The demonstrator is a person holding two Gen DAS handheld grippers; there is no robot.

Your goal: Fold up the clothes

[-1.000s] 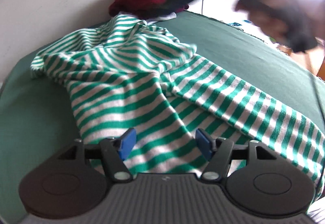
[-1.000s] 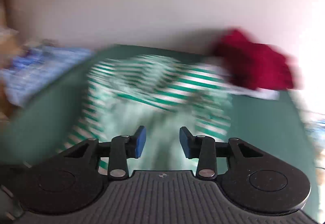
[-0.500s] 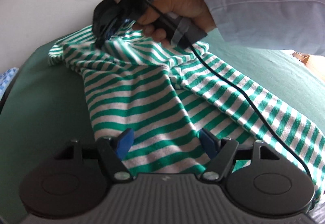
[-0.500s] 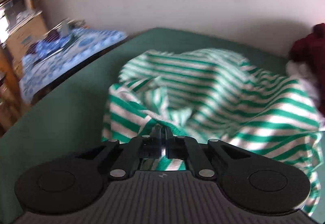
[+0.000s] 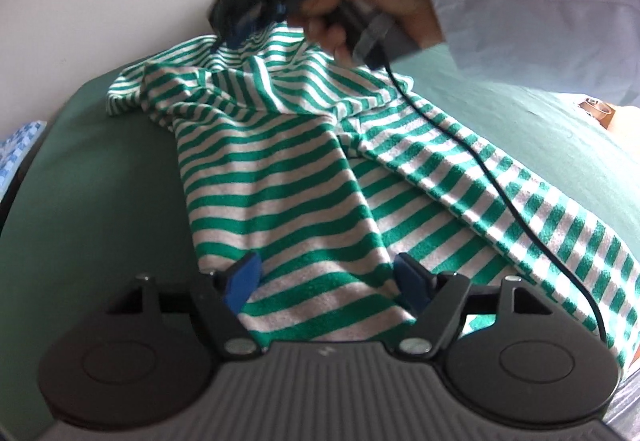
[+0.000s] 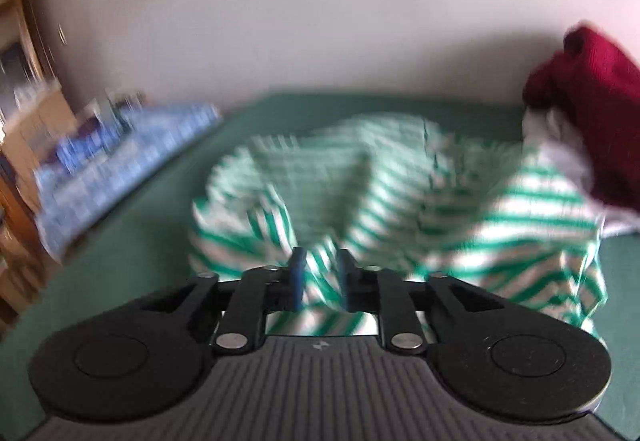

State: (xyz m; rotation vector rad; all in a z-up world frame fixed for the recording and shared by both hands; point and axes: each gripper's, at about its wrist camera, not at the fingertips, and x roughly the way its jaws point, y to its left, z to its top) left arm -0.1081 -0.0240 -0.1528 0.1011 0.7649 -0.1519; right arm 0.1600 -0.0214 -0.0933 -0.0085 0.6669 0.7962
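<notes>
With my right tongs [image 6: 320, 281] pinching the far shirt [image 5: 280, 177] edge and left tongs [image 5: 326, 281] spread over its near hem, I'd lift slowly, evenly.

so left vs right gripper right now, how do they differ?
The left gripper has its jaws wide apart; the right gripper has them nearly closed with striped shirt fabric between. Left sits low at the shirt's near edge; right, seen from the left wrist, lifts the far end. Both have blue pads.
</notes>
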